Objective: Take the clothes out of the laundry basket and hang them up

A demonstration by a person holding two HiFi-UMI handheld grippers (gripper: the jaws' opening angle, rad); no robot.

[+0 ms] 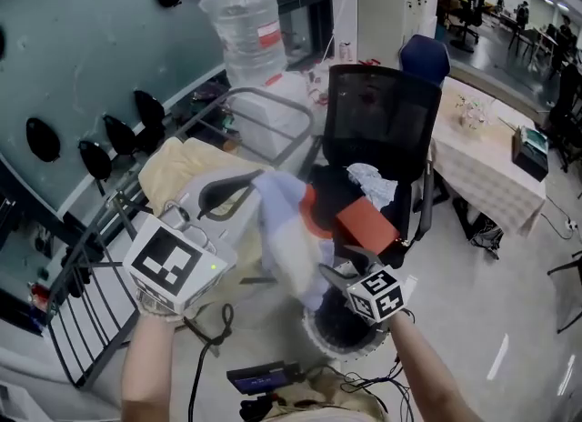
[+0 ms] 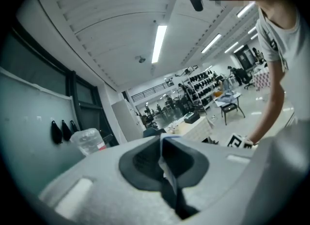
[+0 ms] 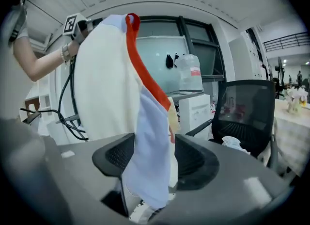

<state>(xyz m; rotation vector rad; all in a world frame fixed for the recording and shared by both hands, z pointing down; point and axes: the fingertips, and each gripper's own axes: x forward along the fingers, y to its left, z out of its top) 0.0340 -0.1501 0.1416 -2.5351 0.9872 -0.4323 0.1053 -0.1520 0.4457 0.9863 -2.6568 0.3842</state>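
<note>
Left gripper point(image 1: 238, 188), raised to the left of the black office chair point(image 1: 382, 111), has its fingers point(image 2: 140, 163) clenched on a thin fold of the garment point(image 1: 286, 238). That white and pale blue piece with an orange stripe hangs in front of the chair. Right gripper point(image 1: 350, 266), lower and just before the chair's seat, has its fingers point(image 3: 114, 157) spread apart; the cloth's lower edge drapes loosely between them. Below the chair's front sits the white laundry basket point(image 1: 320, 338), partly hidden.

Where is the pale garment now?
Centre of the head view: the pale garment hangs from the left gripper, above the basket, before the black chair.
</note>
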